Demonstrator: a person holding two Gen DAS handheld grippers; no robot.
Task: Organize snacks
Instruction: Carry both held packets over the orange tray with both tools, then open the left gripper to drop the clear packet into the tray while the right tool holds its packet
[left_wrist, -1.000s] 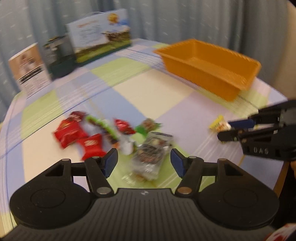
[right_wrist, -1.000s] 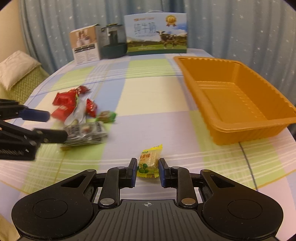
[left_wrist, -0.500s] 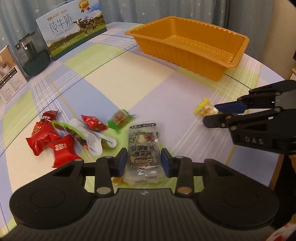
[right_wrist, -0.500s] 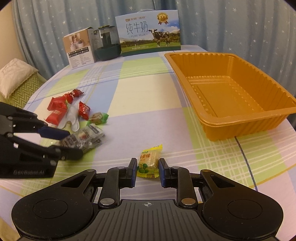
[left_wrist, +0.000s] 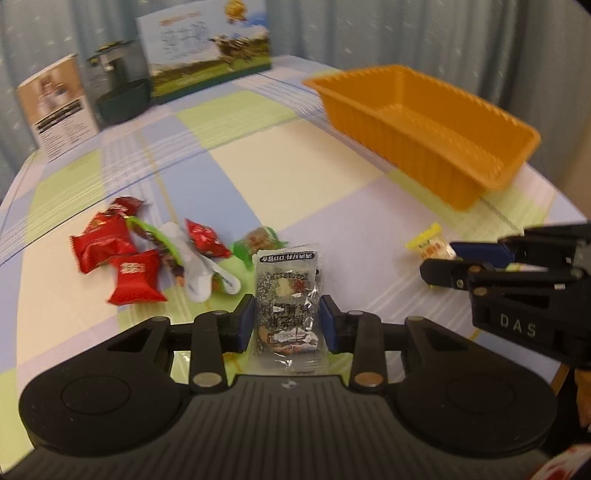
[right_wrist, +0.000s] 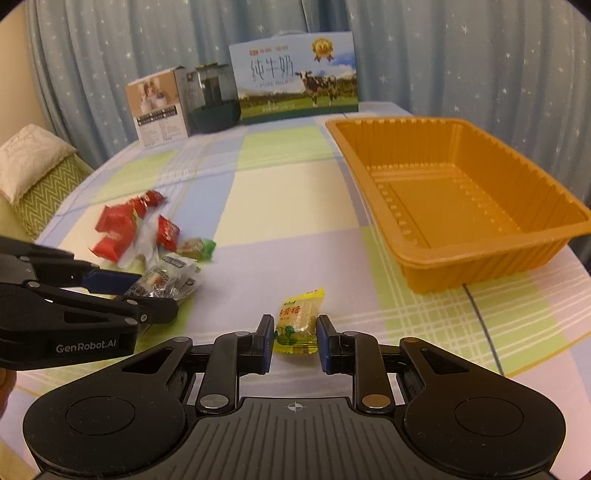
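My left gripper (left_wrist: 287, 319) is shut on a clear packet of dark snack (left_wrist: 286, 295) and holds it above the checked tablecloth; it also shows in the right wrist view (right_wrist: 164, 278). My right gripper (right_wrist: 294, 339) is shut on a yellow candy (right_wrist: 298, 321), which shows in the left wrist view too (left_wrist: 430, 245). An empty orange tray (right_wrist: 461, 195) stands at the right. Red packets (left_wrist: 122, 258), a green-wrapped sweet (left_wrist: 256, 240) and white plastic spoons (left_wrist: 195, 266) lie in a loose pile at the left.
A milk carton box (right_wrist: 295, 85), a dark jar (right_wrist: 212, 99) and a small printed box (right_wrist: 159, 107) stand at the table's far edge before a blue curtain. A cushion (right_wrist: 29, 158) lies on a seat beyond the table's left edge.
My left gripper closed on the clear snack packet and lifted it off the table. My right gripper kept its hold on the yellow candy and rose a little.
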